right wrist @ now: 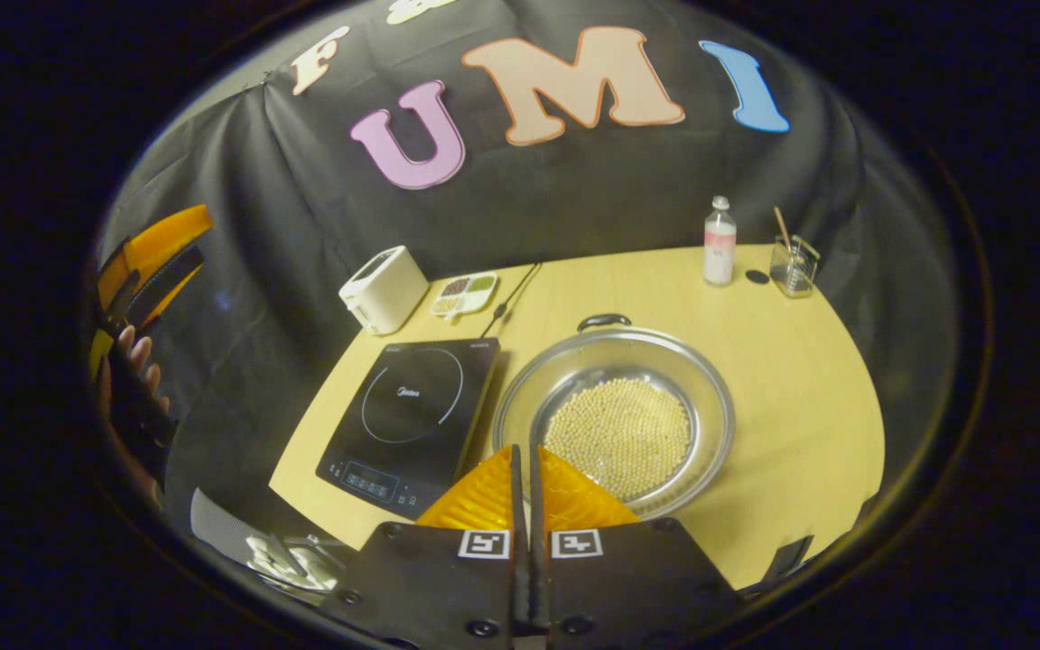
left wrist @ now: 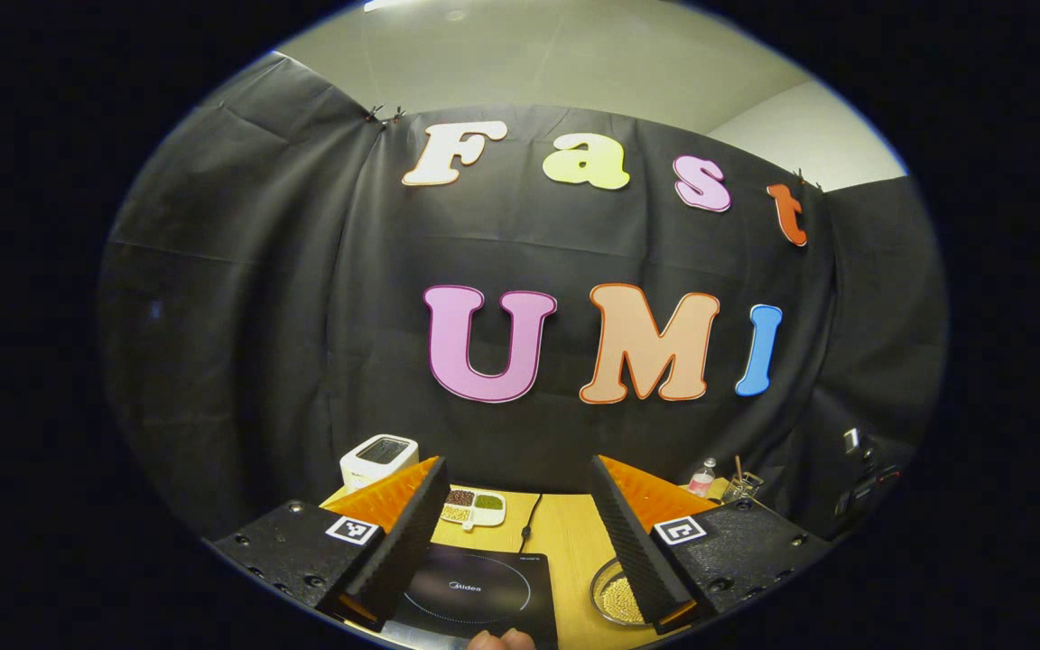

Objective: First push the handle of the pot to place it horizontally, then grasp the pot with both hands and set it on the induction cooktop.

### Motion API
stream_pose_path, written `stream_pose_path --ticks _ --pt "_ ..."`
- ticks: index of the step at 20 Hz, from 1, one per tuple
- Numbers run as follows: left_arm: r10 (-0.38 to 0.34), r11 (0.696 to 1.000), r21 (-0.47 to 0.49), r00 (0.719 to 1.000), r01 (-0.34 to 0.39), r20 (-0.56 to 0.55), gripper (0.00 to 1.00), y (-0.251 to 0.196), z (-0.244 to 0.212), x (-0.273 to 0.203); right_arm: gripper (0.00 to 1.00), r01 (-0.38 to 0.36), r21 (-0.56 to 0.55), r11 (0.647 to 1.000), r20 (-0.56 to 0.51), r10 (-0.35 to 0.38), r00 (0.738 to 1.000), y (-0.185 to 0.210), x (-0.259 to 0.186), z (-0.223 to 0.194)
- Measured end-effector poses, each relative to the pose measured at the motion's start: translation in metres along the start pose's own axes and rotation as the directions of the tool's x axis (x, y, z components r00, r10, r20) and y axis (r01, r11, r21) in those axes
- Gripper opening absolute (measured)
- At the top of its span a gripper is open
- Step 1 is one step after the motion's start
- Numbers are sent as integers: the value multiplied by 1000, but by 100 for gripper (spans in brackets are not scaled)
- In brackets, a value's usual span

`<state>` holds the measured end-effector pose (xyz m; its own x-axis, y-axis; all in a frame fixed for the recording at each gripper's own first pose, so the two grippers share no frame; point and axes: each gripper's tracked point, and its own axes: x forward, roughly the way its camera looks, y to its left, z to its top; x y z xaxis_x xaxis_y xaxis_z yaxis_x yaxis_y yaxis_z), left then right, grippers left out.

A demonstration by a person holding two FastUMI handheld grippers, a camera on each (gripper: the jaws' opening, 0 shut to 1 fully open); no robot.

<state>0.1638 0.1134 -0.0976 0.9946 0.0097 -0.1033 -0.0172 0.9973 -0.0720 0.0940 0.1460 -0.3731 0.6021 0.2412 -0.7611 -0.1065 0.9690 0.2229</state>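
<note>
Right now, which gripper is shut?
The right gripper: its fingers meet above the pot. The left gripper is spread wide over the cooktop.

In the left gripper view the pot (left wrist: 617, 591) is mostly hidden behind a finger, and the induction cooktop (left wrist: 475, 591) is cut off below. In the right gripper view the pot's near rim sits behind the jaws
</note>
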Motion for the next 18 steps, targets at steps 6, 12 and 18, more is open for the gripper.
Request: stream_pose_path --ticks 6,12,18 --pt "12 1000 -11 1000 -12 -17 92 7 -7 5 0 34 -80 996 -105 -43 994 -11 21 -43" --pt "20 1000 -11 1000 -20 -23 95 15 -9 5 0 52 -73 996 -214 -67 974 -22 39 -81" --pt "30 999 -12 999 -30 -26 92 21 -9 2 3 67 -122 990 -314 -103 944 -29 49 -115"
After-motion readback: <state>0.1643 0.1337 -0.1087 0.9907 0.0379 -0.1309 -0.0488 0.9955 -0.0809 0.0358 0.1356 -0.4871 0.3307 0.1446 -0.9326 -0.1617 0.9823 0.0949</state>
